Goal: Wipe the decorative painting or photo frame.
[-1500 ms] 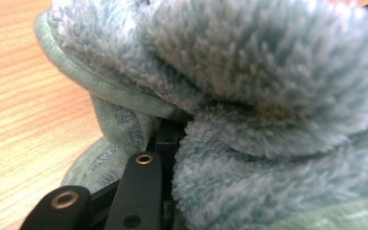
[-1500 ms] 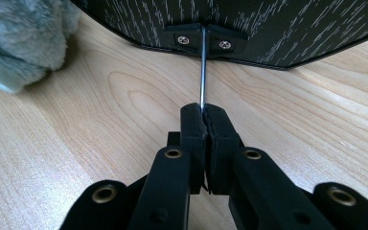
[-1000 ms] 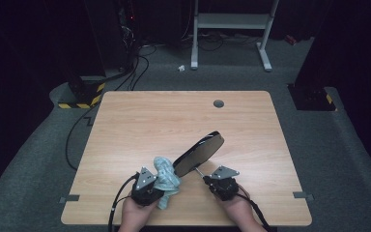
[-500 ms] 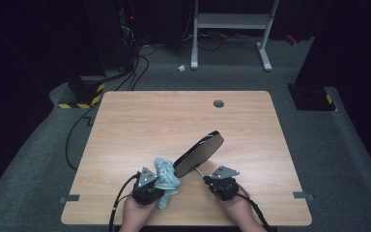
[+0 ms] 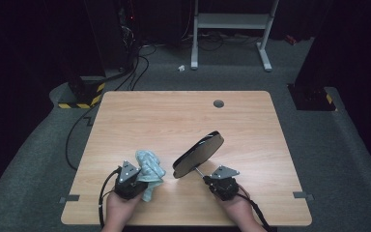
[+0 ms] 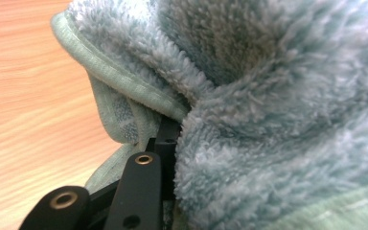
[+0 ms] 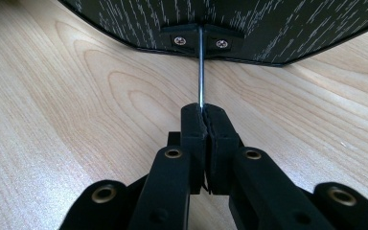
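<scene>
Right gripper (image 7: 202,112): my jaws are pinched fully together on a thin metal rod (image 7: 201,67). Pads meet flush, no gap, rod exits straight out between the tips. In the high view this gripper (image 5: 207,180) sits near the table's near edge, right of centre, my right hand (image 5: 236,210) behind it.

The rod runs up into a small black bracket with two screws on the back of a mirror (image 7: 230,24). Back panel is dark with a fine pale streak pattern. From above the mirror (image 5: 198,154) is an elongated oval, dark face, tilted, with its low end nearest my gripper and its high end angled away to the right. It is held above the wooden table (image 5: 183,121). Whether the low edge touches the tabletop, I cannot tell.

Left gripper (image 5: 140,179): closed on a pale blue-green fluffy cloth (image 6: 278,115). In the left gripper view the pile bunches over the jaws and hides the tips; a hemmed edge folds over on the left. From above the cloth (image 5: 149,166) is bunched out ahead of the gripper, just left of the mirror's low end, not touching it. Left hand (image 5: 121,210) is at the near edge.

Farther out: bare tabletop, a round cable grommet (image 5: 218,103) near the far edge. Beyond the table, grey floor, black cables (image 5: 130,72), a white frame stand (image 5: 232,29).
</scene>
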The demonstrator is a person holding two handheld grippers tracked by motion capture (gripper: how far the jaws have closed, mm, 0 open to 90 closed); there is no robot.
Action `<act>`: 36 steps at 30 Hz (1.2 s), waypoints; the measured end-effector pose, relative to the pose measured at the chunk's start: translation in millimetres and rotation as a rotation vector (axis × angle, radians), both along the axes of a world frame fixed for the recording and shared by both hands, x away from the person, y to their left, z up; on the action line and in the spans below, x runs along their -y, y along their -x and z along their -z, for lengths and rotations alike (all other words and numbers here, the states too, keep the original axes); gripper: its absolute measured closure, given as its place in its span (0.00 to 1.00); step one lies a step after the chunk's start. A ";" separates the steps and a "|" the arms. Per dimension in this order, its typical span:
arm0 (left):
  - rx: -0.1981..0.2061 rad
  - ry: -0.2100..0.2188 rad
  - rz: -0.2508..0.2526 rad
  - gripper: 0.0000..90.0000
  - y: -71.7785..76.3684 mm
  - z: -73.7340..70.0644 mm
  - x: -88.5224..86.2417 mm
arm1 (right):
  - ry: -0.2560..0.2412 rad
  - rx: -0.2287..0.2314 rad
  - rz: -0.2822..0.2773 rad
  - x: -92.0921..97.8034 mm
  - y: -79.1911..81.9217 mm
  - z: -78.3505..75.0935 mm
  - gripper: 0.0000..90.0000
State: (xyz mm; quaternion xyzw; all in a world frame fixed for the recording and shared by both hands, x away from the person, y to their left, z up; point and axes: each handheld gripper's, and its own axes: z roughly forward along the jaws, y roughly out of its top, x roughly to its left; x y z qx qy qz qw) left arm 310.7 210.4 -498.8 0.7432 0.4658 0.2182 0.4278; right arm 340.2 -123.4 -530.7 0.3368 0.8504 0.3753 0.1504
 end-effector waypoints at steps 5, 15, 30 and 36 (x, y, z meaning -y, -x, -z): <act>-0.005 -0.010 -0.048 0.75 -8.6 -1.8 -18.5 | 0.002 -0.001 -0.001 0.1 0.1 -0.2 0.96; -0.036 -0.021 -0.134 0.75 -28.8 -1.4 -49.9 | 0.002 -0.001 -0.002 0.0 0.1 -0.2 0.96; -0.115 -0.087 -0.221 0.75 -59.2 11.5 -80.1 | -0.001 -0.001 -0.001 0.0 0.0 0.0 0.96; -0.139 -0.112 -0.235 0.71 -66.7 18.7 -82.3 | -0.001 -0.001 -0.001 0.0 0.0 0.0 0.96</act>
